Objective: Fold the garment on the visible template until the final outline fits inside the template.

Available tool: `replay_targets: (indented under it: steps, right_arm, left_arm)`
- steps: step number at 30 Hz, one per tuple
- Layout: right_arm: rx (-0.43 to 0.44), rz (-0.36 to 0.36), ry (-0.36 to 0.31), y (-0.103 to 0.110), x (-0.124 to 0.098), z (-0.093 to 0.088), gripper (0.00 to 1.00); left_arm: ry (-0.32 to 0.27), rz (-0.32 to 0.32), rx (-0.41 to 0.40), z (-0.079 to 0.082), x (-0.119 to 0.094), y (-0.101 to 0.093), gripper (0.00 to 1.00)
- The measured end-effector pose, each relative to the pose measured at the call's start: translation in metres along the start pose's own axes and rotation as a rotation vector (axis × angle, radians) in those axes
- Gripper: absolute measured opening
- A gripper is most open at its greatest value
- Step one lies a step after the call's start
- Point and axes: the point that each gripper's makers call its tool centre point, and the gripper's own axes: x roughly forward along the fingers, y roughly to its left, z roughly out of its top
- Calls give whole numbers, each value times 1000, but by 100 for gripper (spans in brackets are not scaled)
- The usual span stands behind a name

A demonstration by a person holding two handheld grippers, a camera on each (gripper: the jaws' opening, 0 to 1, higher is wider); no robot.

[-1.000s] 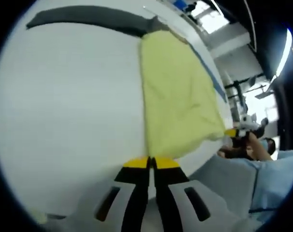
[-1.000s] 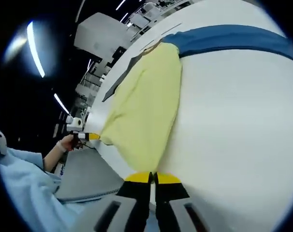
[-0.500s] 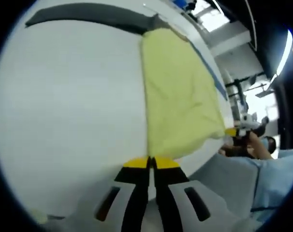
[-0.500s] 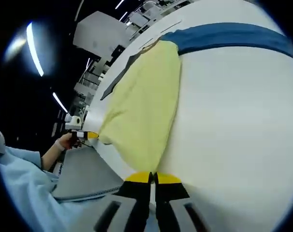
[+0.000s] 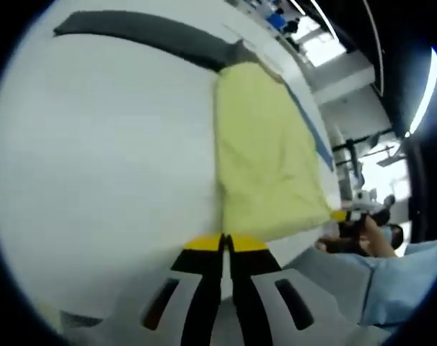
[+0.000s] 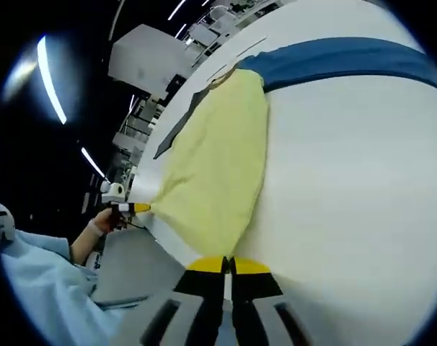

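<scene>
Compared with a second ago, the far corner of the yellow garment [image 5: 265, 148] in the left gripper view sits a little further in from the table's near edge, with the other gripper at it; the folded shape has narrowed slightly. From this camera the cloth lies flat on the white table [image 5: 103, 144], spreading from about 12 o'clock down to just above the left gripper [image 5: 226, 244], whose yellow-tipped jaws are pressed together at the cloth's near corner; whether fabric is pinched between them cannot be told. A dark grey band [image 5: 143, 32] of the template curves along the far side at 11 o'clock, and a blue band [image 5: 309, 122] runs along the cloth's far edge at 2 o'clock. At 4 o'clock the right gripper [image 5: 341, 215] meets the cloth's other near corner, held by a hand [image 5: 363, 234] with a pale blue sleeve [image 5: 402, 277] behind it.

Seen from the right gripper view, the garment [image 6: 215, 169] stretches from 12 o'clock down to the right gripper [image 6: 227, 265], its jaws likewise closed at the cloth's corner, grip unclear. The blue band [image 6: 334, 58] arcs away at 1 o'clock, touching the cloth's far end; the grey band [image 6: 177, 126] runs off at 10 o'clock. At 9 o'clock the left gripper [image 6: 138, 207] touches the cloth's pointed corner, a hand [image 6: 103, 222] behind it, and the pale blue sleeve [image 6: 38, 288] lies at 8 o'clock. Beyond the table [image 6: 348, 187], ceiling lights [image 6: 49, 68] glow in a dark room.
</scene>
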Motion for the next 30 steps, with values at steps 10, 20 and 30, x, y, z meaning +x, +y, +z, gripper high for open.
replay_targets:
  steps: [10, 20, 30]
  right_arm:
    - [-9, -11, -14, 1, -5, 6, 0]
    - [9, -36, 13, -13, 4, -8, 0]
    - [-240, -62, -45, -16, -1, 1, 8]
  left_arm:
    - [-12, -3, 16, 8, 2, 3, 0]
    - [77, 56, 75, -18, 12, 15, 0]
    - [45, 48, 213, -19, 11, 7, 5]
